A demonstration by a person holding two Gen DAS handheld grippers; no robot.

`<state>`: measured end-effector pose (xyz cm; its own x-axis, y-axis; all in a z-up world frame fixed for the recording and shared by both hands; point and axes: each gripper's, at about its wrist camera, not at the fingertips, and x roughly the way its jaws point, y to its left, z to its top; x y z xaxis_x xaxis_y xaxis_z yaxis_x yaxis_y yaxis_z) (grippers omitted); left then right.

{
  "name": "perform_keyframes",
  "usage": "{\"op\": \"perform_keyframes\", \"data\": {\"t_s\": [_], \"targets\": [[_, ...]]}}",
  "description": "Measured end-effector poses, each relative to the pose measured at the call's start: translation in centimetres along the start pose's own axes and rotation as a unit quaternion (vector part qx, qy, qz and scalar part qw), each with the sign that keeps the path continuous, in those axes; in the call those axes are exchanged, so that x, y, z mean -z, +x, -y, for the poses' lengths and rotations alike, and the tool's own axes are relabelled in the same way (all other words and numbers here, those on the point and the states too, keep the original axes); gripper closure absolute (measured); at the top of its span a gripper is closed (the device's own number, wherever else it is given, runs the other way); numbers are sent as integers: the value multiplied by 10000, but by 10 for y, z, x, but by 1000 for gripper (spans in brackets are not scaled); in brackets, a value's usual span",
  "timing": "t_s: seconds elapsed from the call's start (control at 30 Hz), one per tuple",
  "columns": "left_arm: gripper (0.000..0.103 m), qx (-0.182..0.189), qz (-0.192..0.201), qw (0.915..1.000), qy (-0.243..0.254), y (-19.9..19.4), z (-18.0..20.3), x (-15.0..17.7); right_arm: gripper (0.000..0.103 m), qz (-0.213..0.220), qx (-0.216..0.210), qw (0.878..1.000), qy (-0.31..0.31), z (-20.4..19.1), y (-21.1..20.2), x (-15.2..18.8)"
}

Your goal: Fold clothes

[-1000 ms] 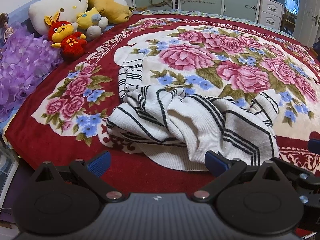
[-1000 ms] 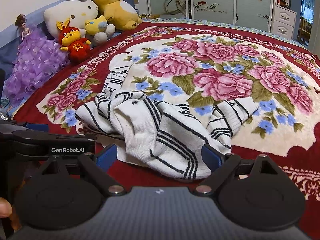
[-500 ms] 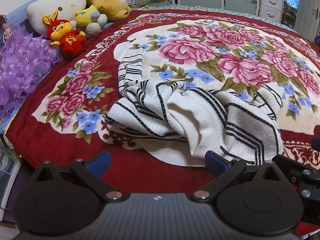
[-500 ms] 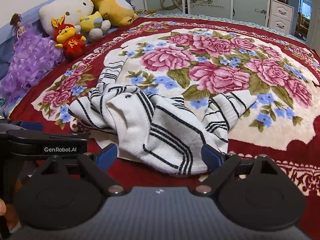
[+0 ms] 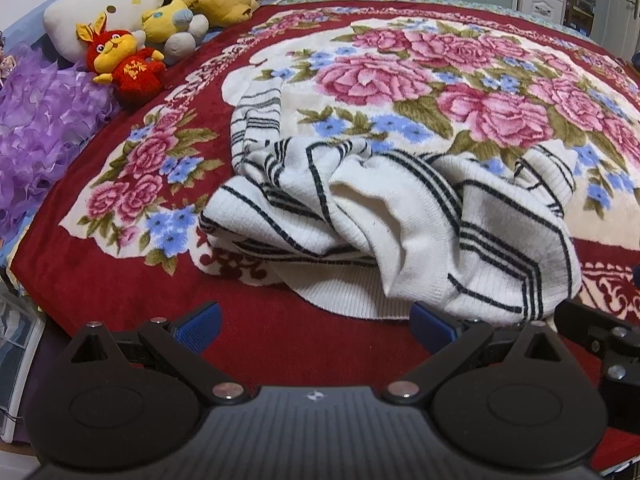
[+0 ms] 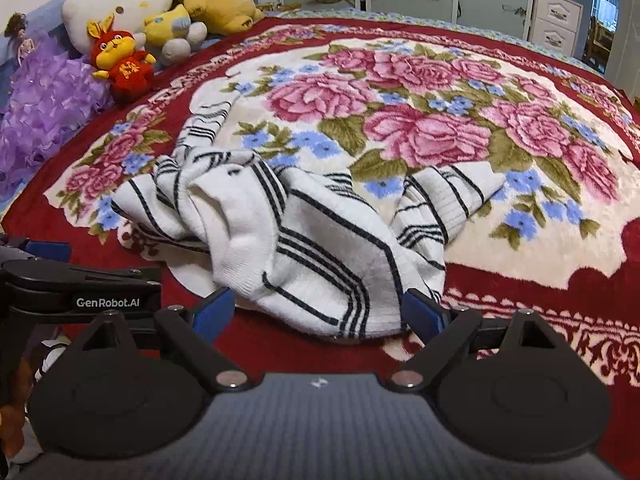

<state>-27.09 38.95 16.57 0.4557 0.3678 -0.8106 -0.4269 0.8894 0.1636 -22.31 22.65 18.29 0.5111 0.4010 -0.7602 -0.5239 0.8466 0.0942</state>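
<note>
The striped sweater (image 5: 384, 224) lies crumpled on the near part of the bed (image 5: 120, 288), over the floral blanket's red border. The left tongs (image 5: 316, 322) are spread wide, holding nothing, just short of its hem. The right tongs (image 6: 318, 312) also gape wide and empty. Only the right view shows the far sleeve spread flat and the left tool's body alongside.

Left wrist view: low, at the near edge of the floral blanket (image 5: 120, 280), facing across the bed toward the stuffed toys (image 5: 132, 32) and cabinets.
Right wrist view: same height and heading, offset to the right.
Proximity: both close to the striped sweater (image 5: 380, 220).
Shared area: sweater, blanket, toys, far wall.
</note>
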Motion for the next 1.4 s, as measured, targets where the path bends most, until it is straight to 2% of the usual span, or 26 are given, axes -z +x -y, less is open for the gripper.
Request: {"op": "perform_keyframes", "data": {"t_s": [0.33, 0.7, 1.2, 1.4], "targets": [[0, -71, -211, 9997, 42, 19, 4, 1, 13, -168, 4, 9998, 53, 8, 17, 0], [0, 92, -271, 9996, -8, 35, 6, 0, 13, -327, -47, 9991, 250, 24, 37, -1], [0, 13, -452, 9990, 10, 49, 4, 0, 13, -426, 146, 9988, 200, 25, 48, -4], [0, 226, -259, 9992, -184, 47, -6, 2, 13, -411, 135, 9988, 211, 25, 48, -3]]}}
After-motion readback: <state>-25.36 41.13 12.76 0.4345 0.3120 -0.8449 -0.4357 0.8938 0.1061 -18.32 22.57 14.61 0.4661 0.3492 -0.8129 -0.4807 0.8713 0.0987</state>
